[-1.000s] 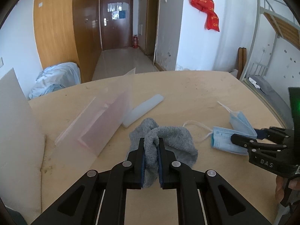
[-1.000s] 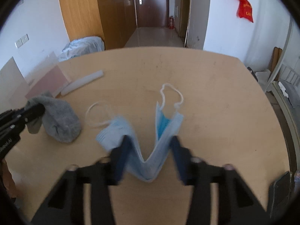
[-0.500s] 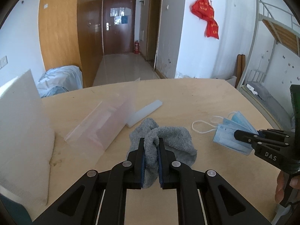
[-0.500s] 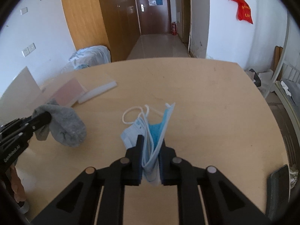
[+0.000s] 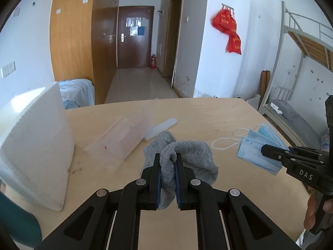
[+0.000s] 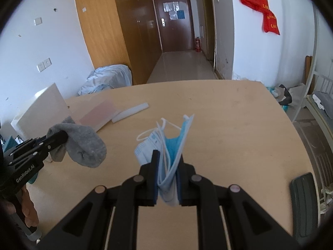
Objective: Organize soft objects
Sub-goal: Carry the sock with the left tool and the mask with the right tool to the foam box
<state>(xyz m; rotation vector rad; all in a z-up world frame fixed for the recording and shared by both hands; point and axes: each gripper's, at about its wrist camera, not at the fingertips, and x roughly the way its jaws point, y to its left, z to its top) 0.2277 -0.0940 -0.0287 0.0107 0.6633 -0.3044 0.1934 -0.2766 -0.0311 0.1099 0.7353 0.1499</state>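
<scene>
The left gripper [image 5: 168, 162] is clamped on a grey sock [image 5: 183, 156], a soft terry-knit piece bunched into a lumpy fold between the blue-padded fingers; its loose toe end hangs rounded and free above the worktop [image 5: 208, 114], as the right wrist view shows [image 6: 87, 145]. The right gripper [image 6: 167, 166] is closed on a small bundle of blue face masks [image 6: 172, 145], thin pleated non-woven sheets folded into a V, with white elastic ear loops sticking up from the top; the bundle is held off the surface over the middle of the worktop [image 6: 229, 114]. In the left wrist view the same masks [image 5: 258, 152] fan out flat and rectangular at the tip of the right gripper [image 5: 268, 151], near the right edge. The worktop is a pale, smooth wood-grain board with rounded corners and a few dark specks. Toward its far left corner lies a clear, glossy plastic box [image 5: 124, 137], tipped on its side, with angular translucent walls; whether anything is inside cannot be told. Just beside it rests a long, flat, milky-white strip [image 5: 161, 128]. At the left edge stands a large white foam block [image 5: 35, 141], matte and grainy, with a slanted face and scuffed lower rim
</scene>
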